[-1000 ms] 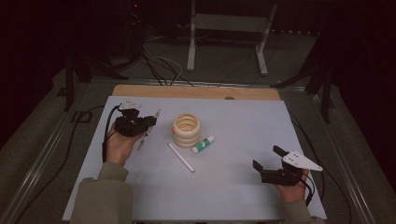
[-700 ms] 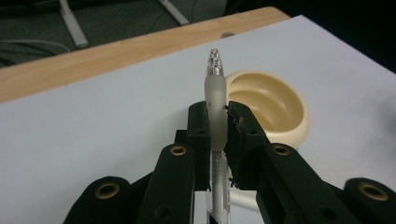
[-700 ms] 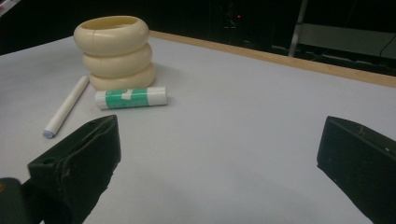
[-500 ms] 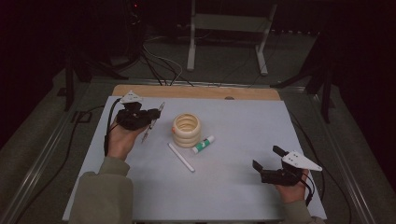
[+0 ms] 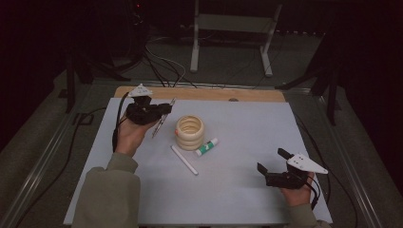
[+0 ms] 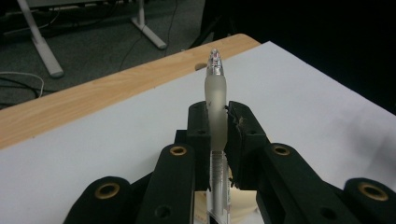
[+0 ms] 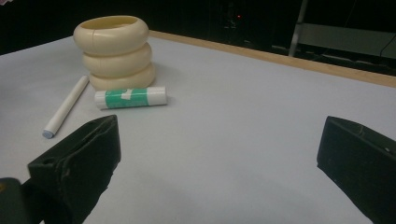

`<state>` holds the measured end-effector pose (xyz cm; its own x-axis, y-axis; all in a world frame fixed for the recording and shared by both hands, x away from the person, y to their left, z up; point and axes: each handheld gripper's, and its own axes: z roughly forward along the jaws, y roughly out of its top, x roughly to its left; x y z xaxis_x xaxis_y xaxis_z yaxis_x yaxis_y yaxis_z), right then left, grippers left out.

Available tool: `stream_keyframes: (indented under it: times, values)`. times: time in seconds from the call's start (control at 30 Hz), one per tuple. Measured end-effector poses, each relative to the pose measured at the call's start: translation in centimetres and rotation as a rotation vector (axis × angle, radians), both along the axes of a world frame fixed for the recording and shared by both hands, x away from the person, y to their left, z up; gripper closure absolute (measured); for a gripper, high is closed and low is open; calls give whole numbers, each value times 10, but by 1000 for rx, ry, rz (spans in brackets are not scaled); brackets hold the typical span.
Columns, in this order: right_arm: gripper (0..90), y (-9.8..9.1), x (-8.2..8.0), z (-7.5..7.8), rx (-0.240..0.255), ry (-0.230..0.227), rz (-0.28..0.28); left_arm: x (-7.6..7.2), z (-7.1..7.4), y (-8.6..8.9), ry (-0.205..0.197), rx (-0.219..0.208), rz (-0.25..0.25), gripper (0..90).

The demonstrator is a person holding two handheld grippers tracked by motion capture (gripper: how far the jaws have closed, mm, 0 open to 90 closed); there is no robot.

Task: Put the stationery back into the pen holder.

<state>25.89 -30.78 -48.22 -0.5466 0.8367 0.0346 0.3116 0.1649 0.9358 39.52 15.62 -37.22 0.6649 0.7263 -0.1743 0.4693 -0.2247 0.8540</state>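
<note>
My left gripper [image 5: 164,110] hangs above the table's far left and is shut on a clear pen [image 5: 160,121] [image 6: 216,102], which sticks out past the jaws. Just right of it stands a cream ribbed holder [image 5: 189,132] [image 7: 116,51]. A green-and-white glue stick [image 5: 206,147] [image 7: 130,98] and a white stick [image 5: 184,160] [image 7: 65,107] lie at the holder's base. My right gripper [image 5: 272,161] [image 7: 219,154] rests at the near right, its jaws wide open with nothing between them.
The white mat [image 5: 237,123] covers a wooden table whose far edge [image 5: 199,93] shows as a bare strip. Cables [image 5: 161,61] and a metal stand [image 5: 233,38] lie on the floor beyond. A black cable [image 5: 116,118] trails from the left gripper.
The left hand has lifted and carried the pen to the right and farther from me, toward the holder. The right gripper has stayed in place.
</note>
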Motion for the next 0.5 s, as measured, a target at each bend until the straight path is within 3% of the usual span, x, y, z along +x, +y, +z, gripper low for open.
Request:
stream_keyframes:
  times: [0.5]
  values:
    - [1, 0, 0, 1, 13, 3, 1, 14, 6, -20, -14, -5, -30, 811]
